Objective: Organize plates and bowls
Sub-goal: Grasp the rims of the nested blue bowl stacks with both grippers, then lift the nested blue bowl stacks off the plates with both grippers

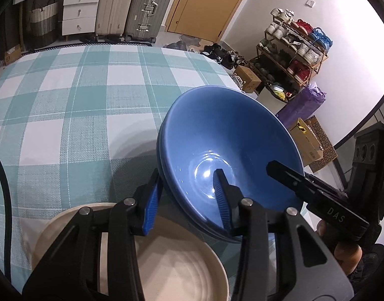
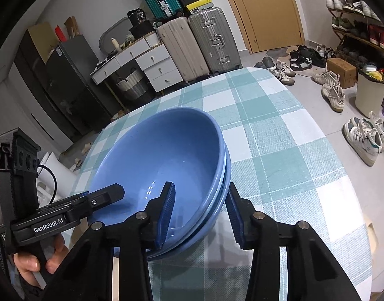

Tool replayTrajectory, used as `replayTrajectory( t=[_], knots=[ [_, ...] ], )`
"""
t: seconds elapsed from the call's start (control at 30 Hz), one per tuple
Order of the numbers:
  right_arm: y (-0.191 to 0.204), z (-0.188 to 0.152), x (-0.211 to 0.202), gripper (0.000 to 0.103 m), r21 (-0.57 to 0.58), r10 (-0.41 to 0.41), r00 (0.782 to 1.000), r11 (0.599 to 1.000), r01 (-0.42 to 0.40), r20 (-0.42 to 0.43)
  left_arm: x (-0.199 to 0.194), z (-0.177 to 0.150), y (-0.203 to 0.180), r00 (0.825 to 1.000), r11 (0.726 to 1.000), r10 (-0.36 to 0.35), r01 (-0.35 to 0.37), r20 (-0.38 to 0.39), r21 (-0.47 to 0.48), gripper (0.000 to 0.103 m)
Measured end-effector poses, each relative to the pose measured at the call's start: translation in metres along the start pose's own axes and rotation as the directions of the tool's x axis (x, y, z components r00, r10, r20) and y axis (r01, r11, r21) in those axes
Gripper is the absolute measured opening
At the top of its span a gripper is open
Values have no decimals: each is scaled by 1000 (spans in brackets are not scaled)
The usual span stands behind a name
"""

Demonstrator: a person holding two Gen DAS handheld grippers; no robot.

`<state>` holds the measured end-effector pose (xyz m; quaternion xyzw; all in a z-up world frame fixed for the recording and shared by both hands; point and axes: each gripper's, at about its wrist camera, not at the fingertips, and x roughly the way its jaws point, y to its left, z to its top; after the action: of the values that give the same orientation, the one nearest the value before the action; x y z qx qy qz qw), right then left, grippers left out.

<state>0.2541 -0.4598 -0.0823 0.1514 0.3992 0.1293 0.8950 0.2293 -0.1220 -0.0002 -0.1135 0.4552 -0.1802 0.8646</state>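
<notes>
- Bowls (image 1: 229, 150), blue and nested one inside the other, sit tilted over the checked counter (image 1: 66, 105), near its edge on the side of the shoe rack (image 1: 292, 52).
- Left claw (image 1: 189, 200) straddles the near rim of the stack: one blue-padded finger lies inside the top bowl, the other outside against the wall. The fingers are spread around the rim; whether they actually pinch it I cannot tell.
- Right claw (image 2: 202, 213) straddles the rim on the opposite side of the bowls (image 2: 164, 165), one finger inside, one outside. A gap shows between the outer pad and the bowl wall, so the jaws stand apart.
- Each claw appears in the other's view, reaching over the rim from the side.
- Cream plate (image 1: 172, 271) lies on the counter just under the left claw, beside and partly beneath the raised edge of the bowls.
- Suitcases (image 2: 197, 42) and a wooden door (image 2: 267, 10) stand beyond the counter (image 2: 279, 138).
</notes>
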Motion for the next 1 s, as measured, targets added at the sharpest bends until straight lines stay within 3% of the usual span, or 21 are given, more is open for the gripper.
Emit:
replayTrajectory(
  t=[0.3,1.0],
  knots=[
    [1,1,-12,42,-5,-11,1000,1000,11,17,-16,-1,-12,1000,1000,1,-1,26,27,38],
    [35,-1,-69,42,-62,-9,997,998,14,79,-104,-16,-40,993,998,0,-8,122,69,38]
  ],
)
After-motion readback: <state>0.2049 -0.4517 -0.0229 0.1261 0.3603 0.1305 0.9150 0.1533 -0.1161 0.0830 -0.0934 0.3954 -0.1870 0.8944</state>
